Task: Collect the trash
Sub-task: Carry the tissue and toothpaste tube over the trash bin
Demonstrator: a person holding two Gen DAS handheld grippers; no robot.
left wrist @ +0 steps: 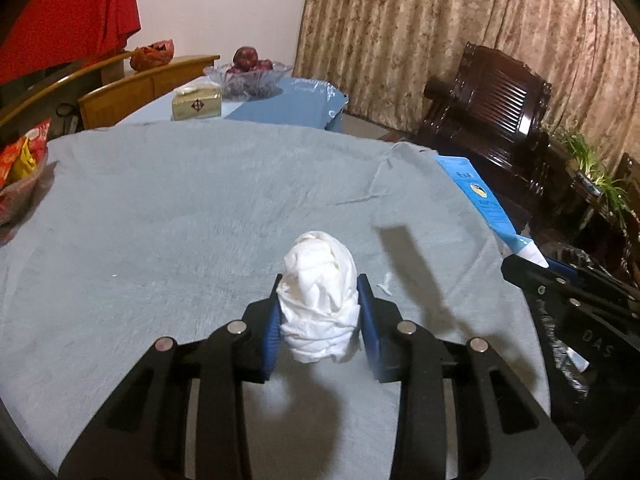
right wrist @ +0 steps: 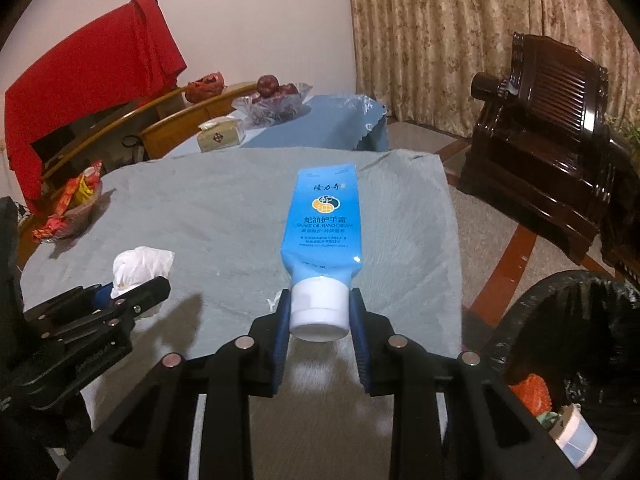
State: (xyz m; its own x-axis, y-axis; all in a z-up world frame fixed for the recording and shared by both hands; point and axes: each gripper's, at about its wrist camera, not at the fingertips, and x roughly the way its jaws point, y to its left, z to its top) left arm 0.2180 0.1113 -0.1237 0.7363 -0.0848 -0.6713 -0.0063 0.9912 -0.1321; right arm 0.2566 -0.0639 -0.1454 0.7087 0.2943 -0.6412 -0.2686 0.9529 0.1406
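Left wrist view shows the left tongs (left wrist: 319, 312) clamped on a crumpled white tissue (left wrist: 320, 300), held clear above the grey cloth of the table (left wrist: 180, 208). At three o'clock of that view, the right tongs and the blue tube reach in from the edge.

Seen from the right wrist, the right tongs (right wrist: 319, 312) are narrowed on the white cap of a blue hand cream tube (right wrist: 322, 224), whose body points away toward twelve o'clock. A black-lined bin (right wrist: 560, 320) stands on the floor at four o'clock, beside the table, with an orange scrap and a roll of tape already inside.

Both pieces look picked up, so the gathering seems mostly done. What remains, I judge, is carrying each one over the bin and dropping it in. A small white scrap (left wrist: 385, 283) lies on the cloth just past the tissue and may still need collecting.
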